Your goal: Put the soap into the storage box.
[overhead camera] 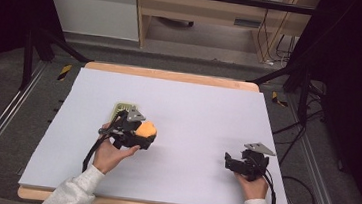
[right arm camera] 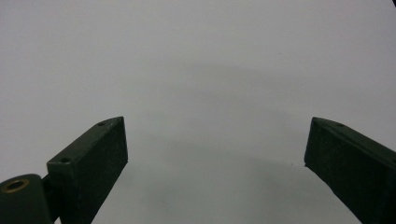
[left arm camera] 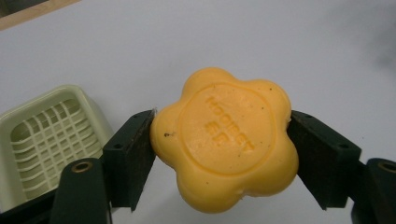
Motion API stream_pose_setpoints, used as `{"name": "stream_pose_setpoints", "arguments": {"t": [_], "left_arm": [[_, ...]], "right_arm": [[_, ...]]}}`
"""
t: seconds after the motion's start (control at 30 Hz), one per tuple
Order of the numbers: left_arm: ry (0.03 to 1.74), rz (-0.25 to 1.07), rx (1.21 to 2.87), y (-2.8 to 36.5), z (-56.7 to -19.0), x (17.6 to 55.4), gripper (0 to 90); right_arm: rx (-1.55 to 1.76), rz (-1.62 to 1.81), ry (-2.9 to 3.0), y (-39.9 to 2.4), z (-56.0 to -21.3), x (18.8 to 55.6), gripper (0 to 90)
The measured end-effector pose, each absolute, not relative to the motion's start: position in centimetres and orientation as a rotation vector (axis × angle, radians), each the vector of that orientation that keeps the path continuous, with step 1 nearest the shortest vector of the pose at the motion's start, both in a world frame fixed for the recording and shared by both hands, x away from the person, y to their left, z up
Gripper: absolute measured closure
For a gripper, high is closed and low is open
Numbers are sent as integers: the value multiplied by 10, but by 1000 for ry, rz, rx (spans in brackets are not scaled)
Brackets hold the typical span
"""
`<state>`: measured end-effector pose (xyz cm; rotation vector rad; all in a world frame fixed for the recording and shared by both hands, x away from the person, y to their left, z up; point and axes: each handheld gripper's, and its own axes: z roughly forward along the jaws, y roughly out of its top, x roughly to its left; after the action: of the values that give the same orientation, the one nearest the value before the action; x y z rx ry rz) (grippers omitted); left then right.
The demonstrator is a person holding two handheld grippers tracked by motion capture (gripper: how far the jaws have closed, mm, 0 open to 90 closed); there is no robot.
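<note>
Soap: a thick orange-yellow soap bar shaped like a flower [left arm camera: 224,140], with six round bumps around its edge. Its top is smooth and waxy, with a pressed ring, raised letters and a few tiny dark specks.

Where the soap is: lifted off the table, left of the middle. In the high view it shows as an orange lump [overhead camera: 146,128] at the tip of the tool.

Left gripper [left arm camera: 223,142]: its two flat black jaws press on the soap from 9 o'clock and 3 o'clock and hold it tight. A hand in a pale sleeve holds it.

Soap dish: a pale green plastic dish with round corners [left arm camera: 44,135] and a grid of thin bars inside. It lies flat on the table, at about 8 o'clock from the soap in the left gripper view, close by but not touching.

Right gripper [right arm camera: 215,154]: its jaws are spread wide with nothing between them. It sits low, right of the middle [overhead camera: 227,162], well apart from the soap.

Table: a smooth white sheet [overhead camera: 208,114] on a light wooden board.
</note>
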<state>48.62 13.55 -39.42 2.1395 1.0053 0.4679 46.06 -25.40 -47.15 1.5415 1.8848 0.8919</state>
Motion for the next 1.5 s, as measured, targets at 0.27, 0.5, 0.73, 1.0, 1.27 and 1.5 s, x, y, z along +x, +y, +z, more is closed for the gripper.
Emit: {"name": "stream_pose_setpoints", "arguments": {"t": [0.27,0.5,0.73,1.0,1.27,1.5], "left_arm": [[1053,479,2116,148,-395,496,263],[1100,486,2096,160,-396,507,263],[1132,496,2097,168,-398,517,263],[1168,512,2101,175,-403,527,264],[1202,533,2101,182,-407,538,263],[1242,536,2086,192,-410,547,264]], "right_arm": [[1535,894,1885,-254,-471,461,66],[1523,899,1880,-253,-471,460,66],[1522,902,1878,-252,-470,460,66],[1526,898,1875,-252,-470,461,66],[1528,897,1876,-252,-470,461,65],[1524,892,1879,-252,-471,462,65]]}}
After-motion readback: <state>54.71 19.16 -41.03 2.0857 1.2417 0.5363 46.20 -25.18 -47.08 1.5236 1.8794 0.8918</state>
